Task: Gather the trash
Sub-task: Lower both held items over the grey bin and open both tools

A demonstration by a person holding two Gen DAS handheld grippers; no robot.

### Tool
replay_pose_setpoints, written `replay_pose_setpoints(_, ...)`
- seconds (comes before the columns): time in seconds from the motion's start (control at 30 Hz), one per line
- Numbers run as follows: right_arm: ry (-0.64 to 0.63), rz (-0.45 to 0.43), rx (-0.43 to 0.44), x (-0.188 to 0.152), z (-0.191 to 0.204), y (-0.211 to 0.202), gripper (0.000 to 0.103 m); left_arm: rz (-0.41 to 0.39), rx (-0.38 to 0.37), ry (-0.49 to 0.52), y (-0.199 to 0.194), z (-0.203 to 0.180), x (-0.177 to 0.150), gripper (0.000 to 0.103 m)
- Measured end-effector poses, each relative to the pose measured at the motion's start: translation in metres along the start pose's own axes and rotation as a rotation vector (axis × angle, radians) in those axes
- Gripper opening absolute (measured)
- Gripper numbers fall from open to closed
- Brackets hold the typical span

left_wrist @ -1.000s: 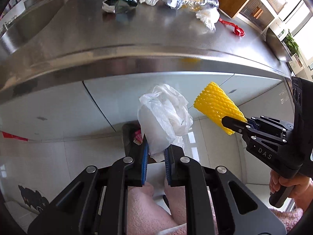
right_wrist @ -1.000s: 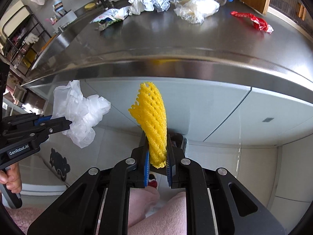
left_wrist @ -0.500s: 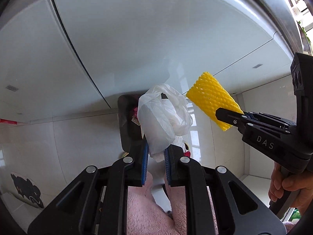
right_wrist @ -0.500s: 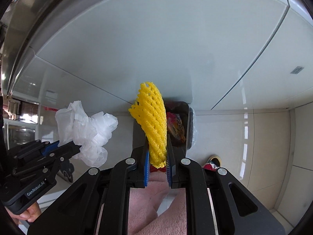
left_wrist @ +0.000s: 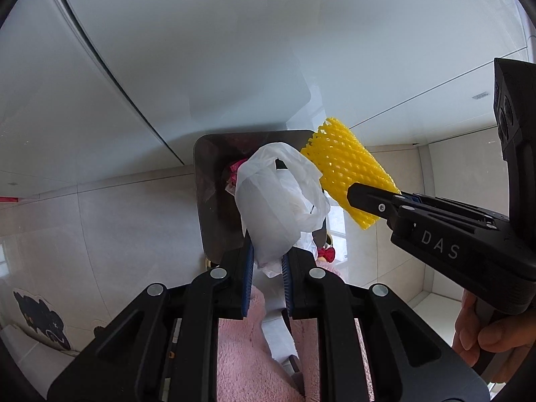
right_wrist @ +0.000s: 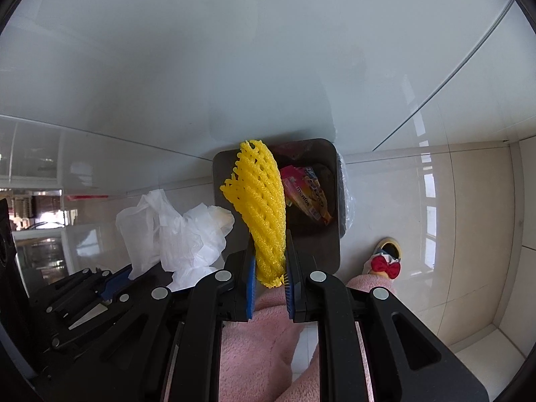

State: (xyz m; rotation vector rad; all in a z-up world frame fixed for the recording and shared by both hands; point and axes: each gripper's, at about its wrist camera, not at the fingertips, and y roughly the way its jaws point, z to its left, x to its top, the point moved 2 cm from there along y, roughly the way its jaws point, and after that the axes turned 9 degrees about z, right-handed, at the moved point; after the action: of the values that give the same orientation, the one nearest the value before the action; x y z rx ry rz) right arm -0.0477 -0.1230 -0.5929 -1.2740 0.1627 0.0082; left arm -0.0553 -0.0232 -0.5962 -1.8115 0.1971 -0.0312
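Observation:
My left gripper (left_wrist: 267,264) is shut on a crumpled white plastic bag (left_wrist: 279,204) and holds it over the open trash bin (left_wrist: 211,187) on the floor. My right gripper (right_wrist: 269,269) is shut on a yellow foam fruit net (right_wrist: 261,207) and holds it over the same dark bin (right_wrist: 326,248), which holds colourful wrappers (right_wrist: 306,194). The net (left_wrist: 348,174) and right gripper (left_wrist: 375,199) show at the right of the left wrist view. The white bag (right_wrist: 181,231) shows left in the right wrist view.
White cabinet fronts (right_wrist: 234,67) rise right behind the bin. The floor is glossy beige tile (left_wrist: 100,234). My pink fleece legs (right_wrist: 264,345) and a slipper with a red bow (right_wrist: 385,263) are beside the bin.
Both grippers have dropped from counter height and tilted down toward the floor. The counter and its trash have left view, and the bin now sits directly under both held items.

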Motion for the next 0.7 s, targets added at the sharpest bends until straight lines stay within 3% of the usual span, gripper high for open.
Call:
replay_pose_setpoints(0.3,0.027,0.015,0.014,0.009,-0.007,0.012,0.018,0.027,-0.002,-0.01,0.008,0.007,0.012,0.02)
replay_pose_setpoints(0.37,0.024,0.011,0.014,0.011,-0.005,0.009,0.02,0.028,-0.014,-0.01,0.005,0.01,0.01,0.03)
replay_pose_setpoints(0.5,0.039,0.014,0.04,0.011,-0.007,0.01,0.043,0.027,-0.026,-0.013,0.0,0.01,0.011,0.039)
replay_pose_setpoints(0.63,0.043,0.003,0.037,0.012,-0.008,0.008,0.044,0.022,-0.022,-0.023,-0.002,0.013,0.012,0.052)
replay_pose_setpoints(0.7,0.049,0.0,0.034,0.012,-0.009,0.007,0.053,0.019,-0.018,-0.032,-0.004,0.015,0.011,0.059)
